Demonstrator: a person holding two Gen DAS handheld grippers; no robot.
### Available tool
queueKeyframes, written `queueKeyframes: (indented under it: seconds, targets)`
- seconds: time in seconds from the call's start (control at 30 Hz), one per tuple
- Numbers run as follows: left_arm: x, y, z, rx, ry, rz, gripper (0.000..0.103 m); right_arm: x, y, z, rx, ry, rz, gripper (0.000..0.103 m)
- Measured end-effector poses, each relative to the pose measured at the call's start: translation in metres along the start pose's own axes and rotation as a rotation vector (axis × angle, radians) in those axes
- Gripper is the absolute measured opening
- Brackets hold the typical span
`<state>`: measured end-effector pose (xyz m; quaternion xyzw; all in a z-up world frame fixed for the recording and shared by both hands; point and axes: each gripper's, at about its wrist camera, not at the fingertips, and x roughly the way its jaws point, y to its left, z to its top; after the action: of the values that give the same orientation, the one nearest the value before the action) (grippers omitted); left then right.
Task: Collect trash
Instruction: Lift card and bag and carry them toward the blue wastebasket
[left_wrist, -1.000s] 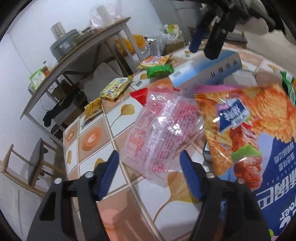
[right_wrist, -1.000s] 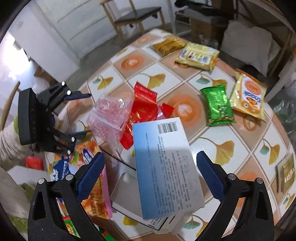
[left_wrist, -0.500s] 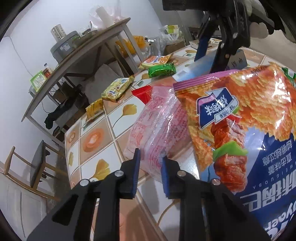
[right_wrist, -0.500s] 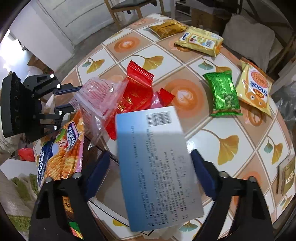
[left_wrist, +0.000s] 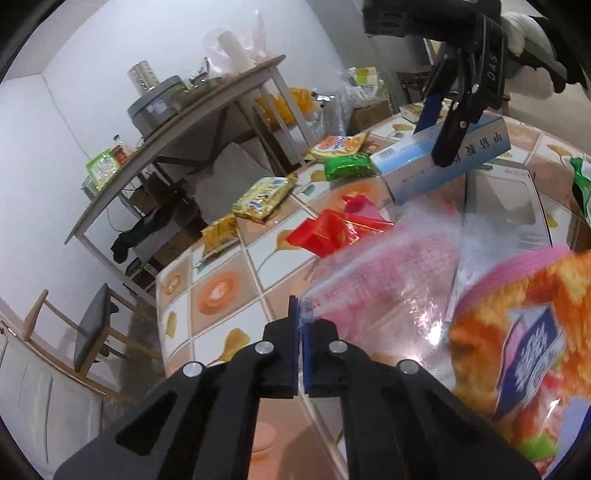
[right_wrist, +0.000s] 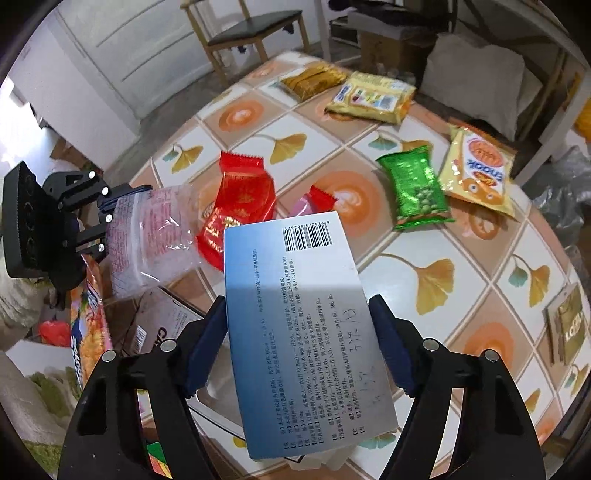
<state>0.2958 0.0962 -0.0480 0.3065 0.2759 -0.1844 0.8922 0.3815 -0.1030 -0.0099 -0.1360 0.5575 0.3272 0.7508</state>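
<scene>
left tool (left_wrist: 298, 325) clamped on the corner of a clear plastic bag with pink print (left_wrist: 384, 295), blue pads pressed together on the film. bag lifted off the tiled desk with ginkgo-leaf pattern (left_wrist: 221, 295), sagging toward an orange-and-blue crisp packet (left_wrist: 517, 332) just beside it. seen from the right wrist view as well: left tool (right_wrist: 107, 218) at the far left edge of the desk (right_wrist: 424, 236), bag (right_wrist: 155, 236) hanging from it.

right tool (right_wrist: 299, 343) gripping a flat blue-and-white cardboard box with a barcode and fine black print (right_wrist: 303, 325), blue pads against its two long edges, box raised above the desk and tilted. in the left wrist view the same box (left_wrist: 443, 162) held from above by the right tool (left_wrist: 439, 133).

lying on the desk past the box: a red foil wrapper (right_wrist: 240, 206), a shiny green snack pouch (right_wrist: 413, 192), a yellow-and-orange snack packet (right_wrist: 480, 173) touching the pouch, a pale yellow packet (right_wrist: 373, 98) and a gold-brown packet (right_wrist: 314, 79) near the far edge. flattened white carton with a window (left_wrist: 506, 203) under the raised box. wooden chair with a dark seat (right_wrist: 251, 29) on the floor beyond the desk.
</scene>
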Motion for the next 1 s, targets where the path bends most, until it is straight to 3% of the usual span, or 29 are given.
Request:
queueKeyframes:
  seconds: [0.4, 0.7, 1.0]
  targets:
    - [-0.026, 0.03, 0.01, -0.161, -0.042, 0.102, 0.001, -0.059, -0.008, -0.015, 0.119, -0.176, -0.013, 0.072]
    - [-0.073, 0.044, 0.027, -0.316, -0.093, 0.186, 0.001, -0.106, 0.0, -0.042, 0.186, -0.291, -0.027, 0.072]
    - [-0.125, 0.02, 0.047, -0.327, -0.163, 0.204, 0.001, -0.139, 0.016, -0.09, 0.3, -0.38, -0.029, 0.072]
